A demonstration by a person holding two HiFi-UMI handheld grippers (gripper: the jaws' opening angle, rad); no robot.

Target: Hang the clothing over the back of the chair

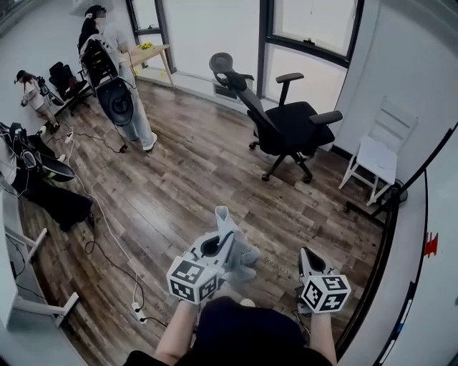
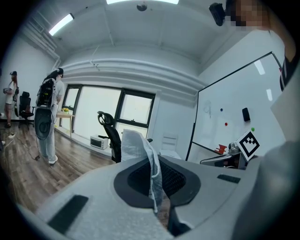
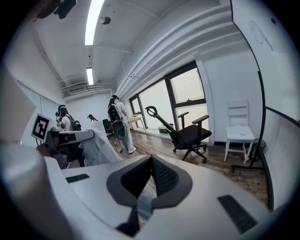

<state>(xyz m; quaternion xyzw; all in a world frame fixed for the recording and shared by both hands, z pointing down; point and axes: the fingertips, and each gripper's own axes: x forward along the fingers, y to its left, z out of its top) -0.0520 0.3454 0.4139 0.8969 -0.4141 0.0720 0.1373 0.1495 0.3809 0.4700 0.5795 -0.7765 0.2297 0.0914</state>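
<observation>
Our left gripper (image 2: pixel 154 180) is clenched on a thin white cloth (image 2: pixel 136 145), which stands up in a crumpled fold above the jaws at centre frame. In the head view the cloth bunches pale grey-white at the lower middle, just right of that gripper and above the floor. Our right gripper (image 3: pixel 151 161) has its jaws together at the tips. A pale sliver shows in the gap behind them, and we cannot tell what it is.

The floor (image 1: pixel 186 179) is dark wood planks with a cable (image 1: pixel 107 229) trailing across the left. A black office chair (image 1: pixel 290 125) stands at upper centre, well apart from the cloth. A white chair (image 1: pixel 379 150) sits at the right by the wall. A person with a backpack (image 1: pixel 122 86) stands at upper left, and windows (image 1: pixel 308 21) run along the top.
</observation>
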